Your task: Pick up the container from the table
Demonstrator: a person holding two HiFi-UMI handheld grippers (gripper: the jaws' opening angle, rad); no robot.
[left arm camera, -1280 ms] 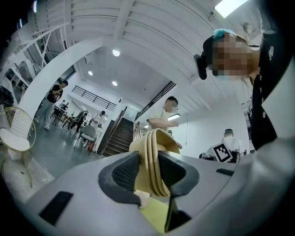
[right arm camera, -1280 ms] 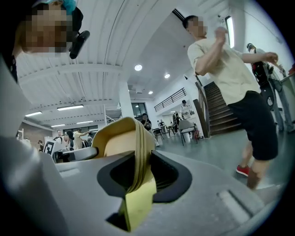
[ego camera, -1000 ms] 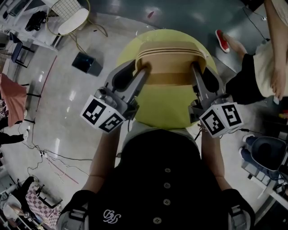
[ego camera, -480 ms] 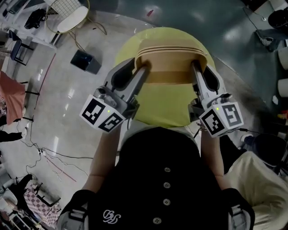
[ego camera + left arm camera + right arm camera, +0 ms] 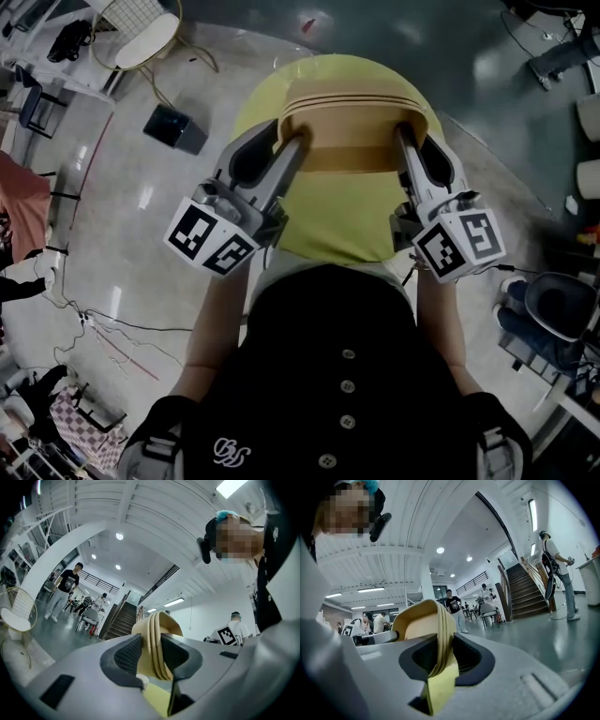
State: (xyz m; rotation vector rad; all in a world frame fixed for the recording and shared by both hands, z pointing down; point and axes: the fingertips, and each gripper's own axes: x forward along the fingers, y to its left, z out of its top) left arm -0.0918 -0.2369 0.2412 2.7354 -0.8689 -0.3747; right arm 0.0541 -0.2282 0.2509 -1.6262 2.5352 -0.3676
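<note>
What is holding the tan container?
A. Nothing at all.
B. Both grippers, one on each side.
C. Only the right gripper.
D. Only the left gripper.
B: the left gripper is shut on the left rim of the container, and the right gripper is shut on its right rim.

Matt, ridged container; smooth table; glossy floor.

Count, head view: 1 tan container. 1 round yellow table. 2 grippers: left gripper, right gripper. 1 white wire chair. 1 dark box on floor.
</note>
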